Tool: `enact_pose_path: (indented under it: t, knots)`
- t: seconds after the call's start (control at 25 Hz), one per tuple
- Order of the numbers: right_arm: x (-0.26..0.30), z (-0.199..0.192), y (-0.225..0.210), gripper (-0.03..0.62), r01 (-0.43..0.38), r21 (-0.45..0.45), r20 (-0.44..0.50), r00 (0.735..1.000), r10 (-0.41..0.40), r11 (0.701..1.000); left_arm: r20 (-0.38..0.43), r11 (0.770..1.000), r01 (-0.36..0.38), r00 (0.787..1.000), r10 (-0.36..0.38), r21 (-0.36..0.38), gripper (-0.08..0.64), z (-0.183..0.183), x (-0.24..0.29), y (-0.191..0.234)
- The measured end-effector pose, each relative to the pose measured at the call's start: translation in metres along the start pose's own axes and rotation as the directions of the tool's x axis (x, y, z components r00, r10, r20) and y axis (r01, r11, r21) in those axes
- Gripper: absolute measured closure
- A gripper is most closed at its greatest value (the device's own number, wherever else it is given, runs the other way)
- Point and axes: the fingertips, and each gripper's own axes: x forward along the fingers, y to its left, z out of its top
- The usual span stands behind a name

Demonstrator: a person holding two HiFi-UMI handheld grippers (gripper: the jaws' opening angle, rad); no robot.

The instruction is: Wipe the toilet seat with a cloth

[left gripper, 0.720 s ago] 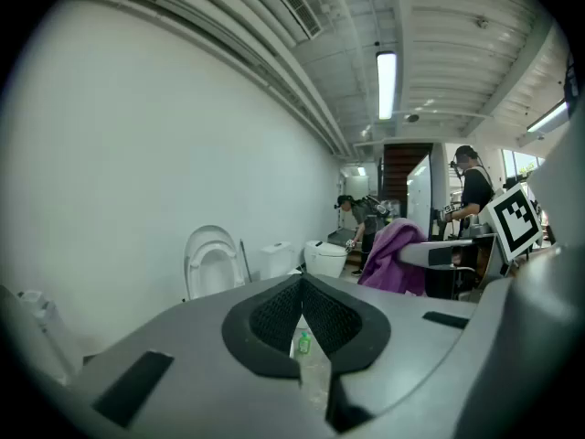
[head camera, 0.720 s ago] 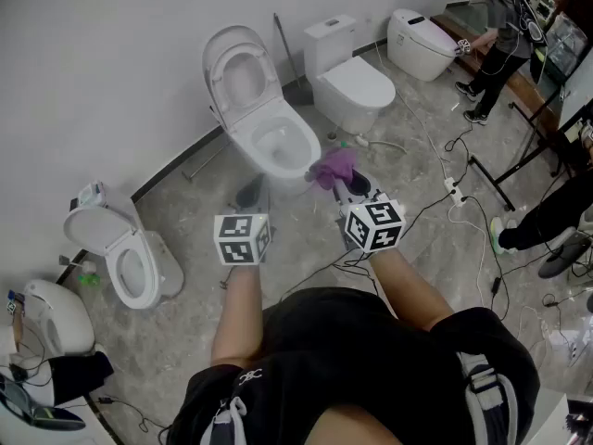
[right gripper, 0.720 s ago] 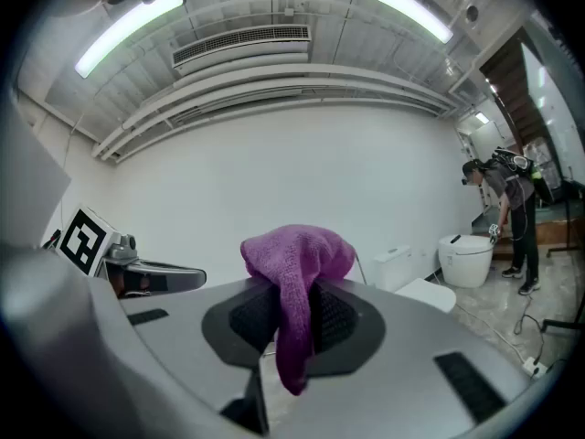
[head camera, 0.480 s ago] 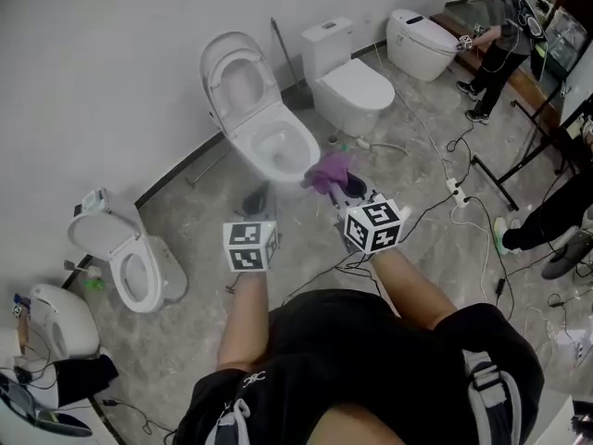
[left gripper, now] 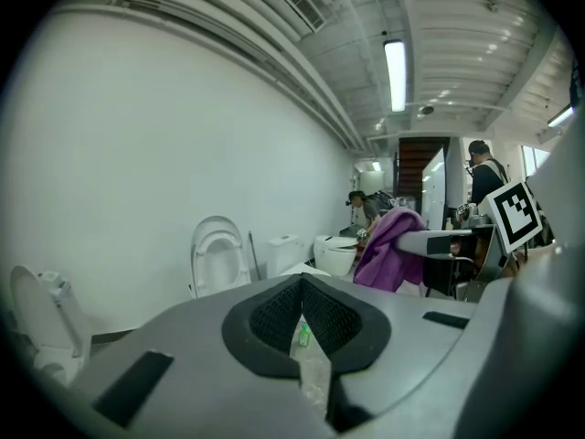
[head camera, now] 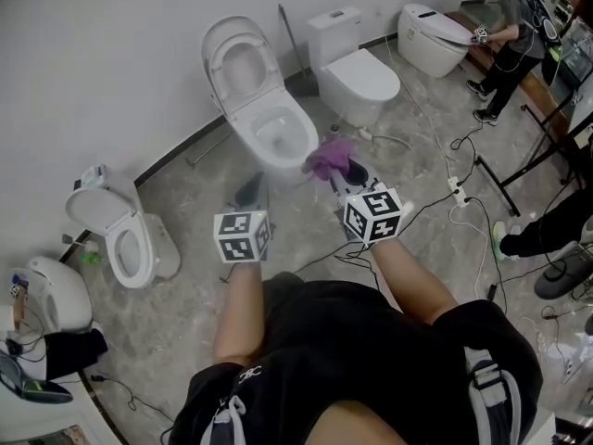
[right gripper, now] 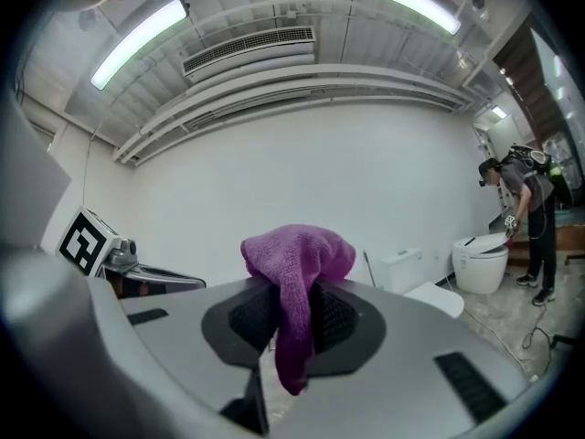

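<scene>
We have the cloth (head camera: pixel 330 158) pinched in the right gripper (head camera: pixel 341 182). The left gripper (head camera: pixel 251 191) is closed and empty. The seat (head camera: pixel 301 128) sits just ahead-left of the cloth, so right is nearer.

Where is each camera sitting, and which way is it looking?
Head view: on the person's head, looking steeply down at the open white toilet; both forearms show.
Left gripper view: on the left gripper, looking along its shut jaws toward the same toilet.
Right gripper view: on the right gripper, looking along jaws shut on the fluffy purple cloth.
Shared: all three show the purple cloth.
</scene>
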Motion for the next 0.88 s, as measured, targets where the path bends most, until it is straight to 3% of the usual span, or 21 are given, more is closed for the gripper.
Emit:
enact_pose_path:
  t: [0.56,0.88]
  knots:
    - [0.003,-0.022,-0.021,0.528,-0.012,-0.007,-0.039,0.999,0.011,1.0,0.01,0.999,-0.027,1.0,0.027,0.018,0.552,0.005,0.018,-0.001]
    - [0.063,-0.023,-0.023,0.528,-0.034,-0.034,-0.057,0.998,0.032,0.999,-0.021,1.0,-0.007,1.0,0.006,-0.021,0.552,0.0,0.063,0.038]
